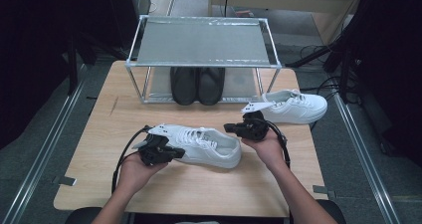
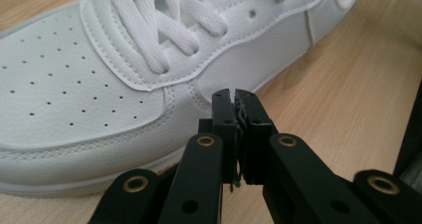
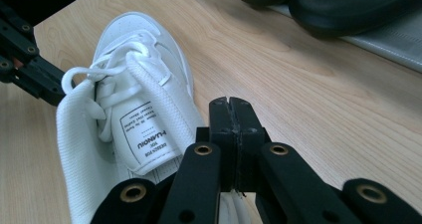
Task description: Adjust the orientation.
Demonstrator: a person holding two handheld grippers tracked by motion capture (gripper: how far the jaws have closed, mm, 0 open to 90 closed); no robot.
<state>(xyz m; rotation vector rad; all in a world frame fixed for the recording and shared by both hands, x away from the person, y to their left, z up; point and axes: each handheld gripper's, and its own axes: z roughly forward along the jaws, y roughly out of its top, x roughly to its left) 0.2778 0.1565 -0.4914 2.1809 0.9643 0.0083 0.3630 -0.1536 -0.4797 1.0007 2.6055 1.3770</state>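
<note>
A white lace-up sneaker [image 1: 206,145] lies on its sole in the middle of the wooden table [image 1: 104,134], toe to the left. My left gripper [image 1: 182,154] is shut with nothing in it. It sits beside the toe end, and in the left gripper view its tips [image 2: 234,95] are close to the sneaker's side [image 2: 74,84]. My right gripper [image 1: 227,128] is also shut and empty, just above the heel end. In the right gripper view its tips [image 3: 230,103] hover over the sneaker's heel opening and tongue label [image 3: 142,132].
A second white sneaker [image 1: 294,106] lies at the table's right edge. A metal rack [image 1: 201,40] stands at the back, with a pair of black shoes [image 1: 197,84] on its lower shelf [image 3: 388,47]. Bare wood runs along the front and left of the table.
</note>
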